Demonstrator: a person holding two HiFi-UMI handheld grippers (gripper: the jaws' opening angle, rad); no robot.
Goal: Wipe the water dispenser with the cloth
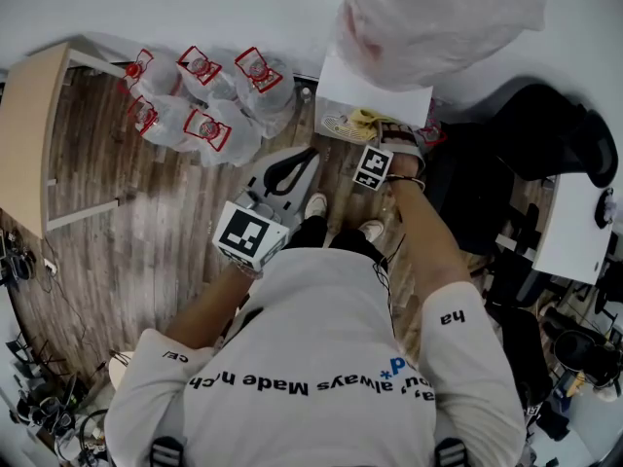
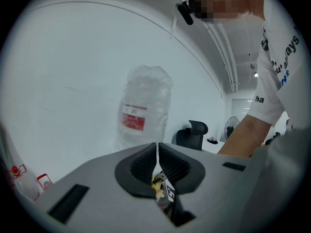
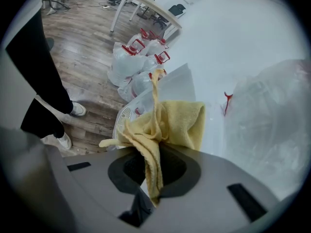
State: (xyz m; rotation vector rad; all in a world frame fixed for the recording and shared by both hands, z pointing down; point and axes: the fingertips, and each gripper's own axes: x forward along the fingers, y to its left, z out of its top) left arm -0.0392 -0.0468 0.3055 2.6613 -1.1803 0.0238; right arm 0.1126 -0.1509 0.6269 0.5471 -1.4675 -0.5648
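Observation:
The white water dispenser (image 1: 375, 100) stands against the wall with a clear water bottle (image 1: 438, 13) on top. My right gripper (image 1: 382, 139) is shut on a yellow cloth (image 3: 167, 123), which lies bunched against the dispenser's top front (image 3: 182, 89). In the head view the cloth (image 1: 365, 123) shows just above the right gripper's marker cube. My left gripper (image 1: 290, 171) hangs lower, off the dispenser, with its jaws closed together and nothing held; its own view (image 2: 156, 159) looks up at the bottle (image 2: 146, 108) on the dispenser.
Several spare water bottles with red caps (image 1: 200, 100) lie on the wood floor left of the dispenser. A pale desk (image 1: 29, 129) stands at far left. A black office chair (image 1: 545, 134) and a white desk (image 1: 574, 227) are on the right. The person's shoes (image 1: 341, 217) stand before the dispenser.

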